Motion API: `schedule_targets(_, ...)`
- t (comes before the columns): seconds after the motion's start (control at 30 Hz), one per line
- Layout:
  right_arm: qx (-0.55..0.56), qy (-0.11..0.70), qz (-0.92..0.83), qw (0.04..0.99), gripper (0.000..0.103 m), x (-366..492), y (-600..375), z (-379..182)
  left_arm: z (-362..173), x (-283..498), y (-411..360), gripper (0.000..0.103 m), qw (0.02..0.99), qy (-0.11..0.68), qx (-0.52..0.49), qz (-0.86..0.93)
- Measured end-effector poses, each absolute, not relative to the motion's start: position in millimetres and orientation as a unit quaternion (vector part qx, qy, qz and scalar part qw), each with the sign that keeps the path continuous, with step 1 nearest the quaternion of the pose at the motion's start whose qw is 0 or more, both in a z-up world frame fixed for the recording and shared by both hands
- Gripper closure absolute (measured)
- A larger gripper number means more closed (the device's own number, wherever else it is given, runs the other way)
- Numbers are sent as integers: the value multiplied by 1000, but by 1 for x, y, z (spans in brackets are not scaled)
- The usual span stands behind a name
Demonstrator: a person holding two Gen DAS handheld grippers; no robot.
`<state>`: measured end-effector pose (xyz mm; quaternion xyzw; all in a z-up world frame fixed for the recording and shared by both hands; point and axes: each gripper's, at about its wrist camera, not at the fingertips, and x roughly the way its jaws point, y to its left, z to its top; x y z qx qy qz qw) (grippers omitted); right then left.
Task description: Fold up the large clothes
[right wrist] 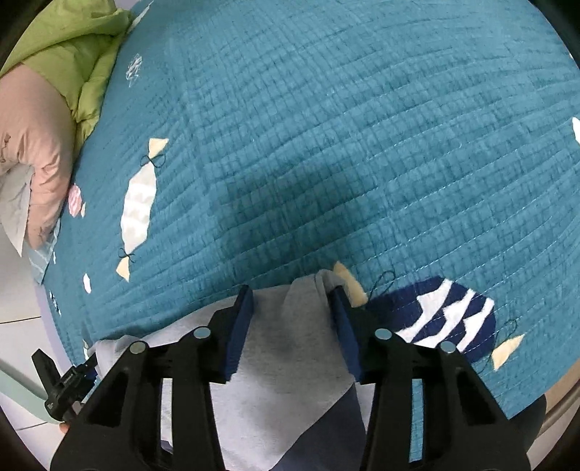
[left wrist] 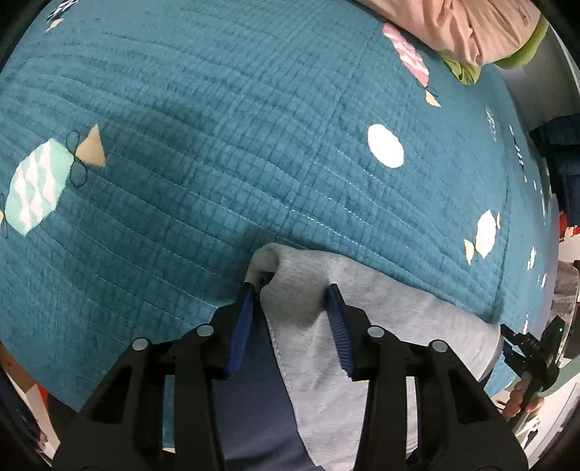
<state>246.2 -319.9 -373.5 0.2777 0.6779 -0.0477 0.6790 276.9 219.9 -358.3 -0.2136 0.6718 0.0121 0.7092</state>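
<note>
A light grey fleece garment (left wrist: 398, 319) with a darker blue-grey part (left wrist: 250, 398) lies on the near edge of a teal quilt (left wrist: 217, 108). My left gripper (left wrist: 290, 290) points steeply down over its bunched left end. Its blue pads stand apart with the rolled edge between them, not squeezed. In the right wrist view the same garment (right wrist: 282, 362) lies flat on the quilt (right wrist: 326, 108), with its blue-grey part (right wrist: 326, 434) nearest. My right gripper (right wrist: 291, 293) straddles the garment's far corner, its jaws apart and the cloth loose between them.
Pink bedding (left wrist: 471, 29) and a green cover (left wrist: 464, 70) are piled at the quilt's far corner; the right wrist view shows this pink bedding (right wrist: 32, 145) and green cover (right wrist: 72, 47) too. A hand (left wrist: 514, 402) holds the other tool at the right edge. Pale floor (right wrist: 21, 326) lies beyond the bed.
</note>
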Motion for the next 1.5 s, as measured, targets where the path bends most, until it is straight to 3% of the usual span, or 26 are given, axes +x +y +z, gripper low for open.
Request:
schedule_targets(0.1,298,674,-50,674,75,243,-320,-374,-355,274,215,82,708,674,-210,1)
schedule_targets(0.23,296,663,-63,685,95,237,-322,-369,-353,273,206,88,717,670,-194,-3)
schedule_targets(0.87,358,612,-38,704,96,220,-361,-334,-315,268,220,88,734,641,-222,-24)
schedule_targets(1.07,330,609,-28,720,96,227,-357,-320,-304,271,224,88,740,630,-234,-28)
schedule_targets(1.33,336,637,-59,691,95,232,-365,-370,-360,279,241,88,709,650,-273,-7)
schedule_targets(1.37,325,643,-67,690,92,233,-364,-371,-365,280,242,83,709,649,-275,-8)
schedule_targets(1.4,317,642,-73,694,84,233,-364,-368,-366,280,242,81,713,647,-270,-9)
schedule_targets(1.43,313,638,-79,699,75,231,-366,-362,-365,280,243,79,714,646,-270,-10)
schedule_targets(1.5,301,628,-90,712,67,226,-367,-346,-351,275,246,79,721,638,-270,-10)
